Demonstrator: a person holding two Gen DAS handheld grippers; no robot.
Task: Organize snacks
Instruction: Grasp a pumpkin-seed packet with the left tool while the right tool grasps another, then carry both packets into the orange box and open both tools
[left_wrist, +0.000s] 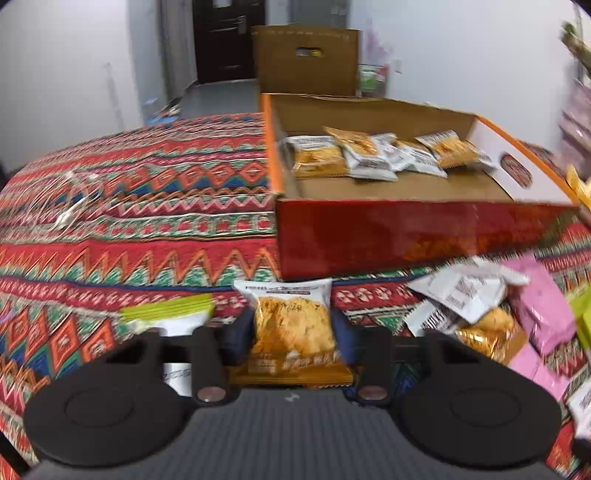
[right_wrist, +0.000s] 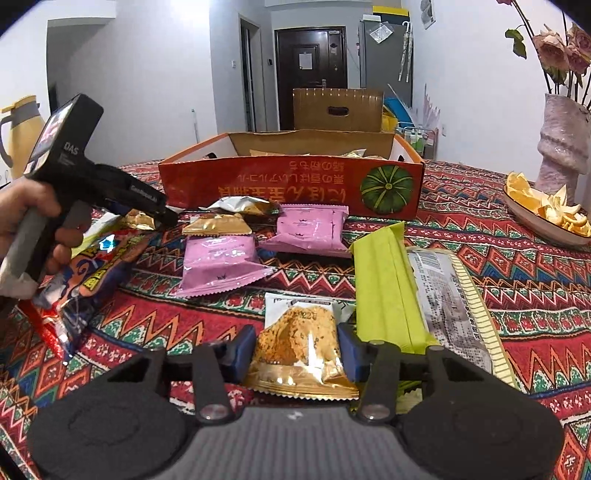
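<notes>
My left gripper (left_wrist: 293, 334) is shut on a white and gold snack packet (left_wrist: 291, 321), held just in front of the red cardboard box (left_wrist: 406, 236). Several similar packets (left_wrist: 373, 155) lie inside the box. My right gripper (right_wrist: 297, 349) is shut on another white and gold snack packet (right_wrist: 299, 343), low over the patterned tablecloth (right_wrist: 517, 266), in front of the box (right_wrist: 291, 188). The left gripper's body (right_wrist: 96, 181) shows at the left of the right wrist view.
Two pink packets (right_wrist: 221, 266) (right_wrist: 310, 229), a gold packet (right_wrist: 216, 223), a long green packet (right_wrist: 388, 284) and a colourful bag (right_wrist: 92, 273) lie on the cloth. A dish of orange peel (right_wrist: 546, 218) and a vase (right_wrist: 561, 144) stand at the right. Loose packets (left_wrist: 480, 314) lie right of my left gripper.
</notes>
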